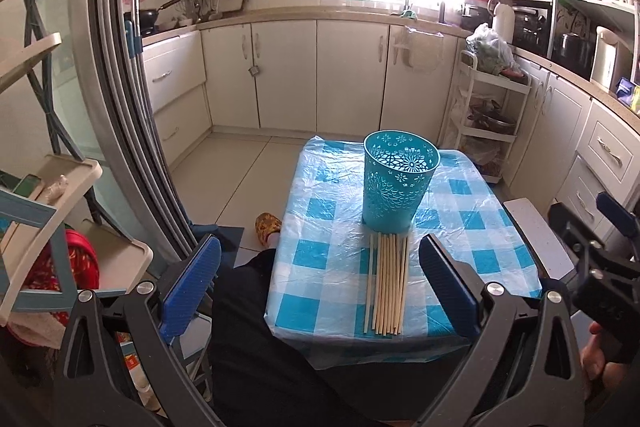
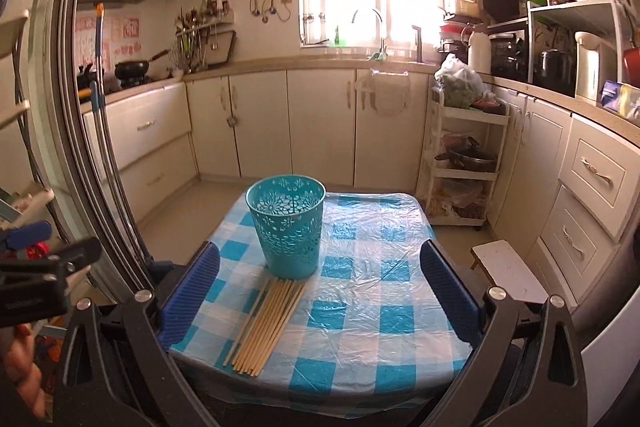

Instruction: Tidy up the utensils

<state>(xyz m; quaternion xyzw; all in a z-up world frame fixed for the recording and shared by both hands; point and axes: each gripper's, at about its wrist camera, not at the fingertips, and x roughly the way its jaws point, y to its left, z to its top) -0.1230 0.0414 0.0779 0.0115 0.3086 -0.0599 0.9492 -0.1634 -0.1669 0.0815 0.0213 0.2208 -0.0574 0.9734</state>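
Several wooden chopsticks [image 1: 386, 283] [image 2: 267, 325] lie side by side on a small table with a blue checked cloth [image 1: 332, 259] [image 2: 368, 307]. Just behind them stands an empty teal openwork cup [image 1: 399, 179] [image 2: 289, 225], upright. My left gripper [image 1: 320, 285] is open, held above the table's near left edge with nothing between its blue pads. My right gripper [image 2: 320, 291] is open too, hovering over the table's near side, the chopsticks below and left of its middle. Each gripper's body shows at the edge of the other's view.
A person's dark trouser leg [image 1: 256, 327] and slippered foot [image 1: 268, 225] are left of the table. A white stool [image 2: 508, 267] stands right of it, a white trolley [image 2: 464, 163] behind. Kitchen cabinets [image 1: 288, 75] ring the room; a sliding door frame [image 1: 120, 87] curves at left.
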